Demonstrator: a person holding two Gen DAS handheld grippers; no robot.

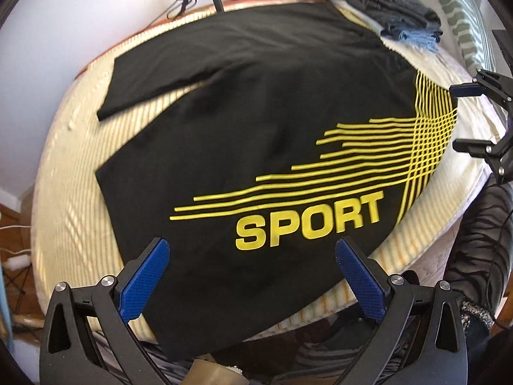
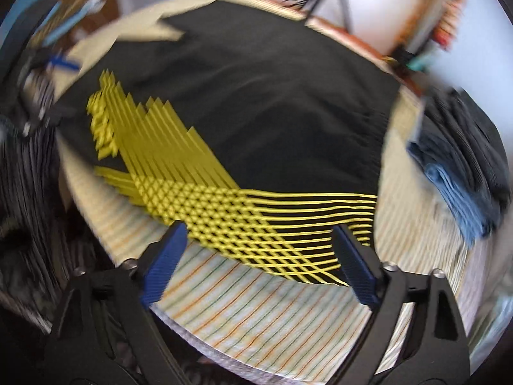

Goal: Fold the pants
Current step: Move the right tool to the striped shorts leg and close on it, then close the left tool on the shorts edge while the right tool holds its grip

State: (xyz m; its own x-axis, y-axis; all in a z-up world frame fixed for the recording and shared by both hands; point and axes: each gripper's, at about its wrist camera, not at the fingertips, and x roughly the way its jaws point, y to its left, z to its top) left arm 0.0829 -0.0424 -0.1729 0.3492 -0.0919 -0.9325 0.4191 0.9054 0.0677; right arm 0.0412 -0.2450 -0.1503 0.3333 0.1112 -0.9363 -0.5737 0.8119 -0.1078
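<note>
A bed (image 1: 77,192) with a striped cover carries the black pants (image 1: 256,128), spread flat with the yellow SPORT print facing up. A folded clothes pile (image 1: 394,9) sits at the far corner. The left gripper (image 1: 253,269) and right gripper (image 2: 259,256) both hover spread, holding nothing.

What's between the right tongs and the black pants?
In the right wrist view, only bare striped sheet lies between the open right tongs and the pants.
</note>
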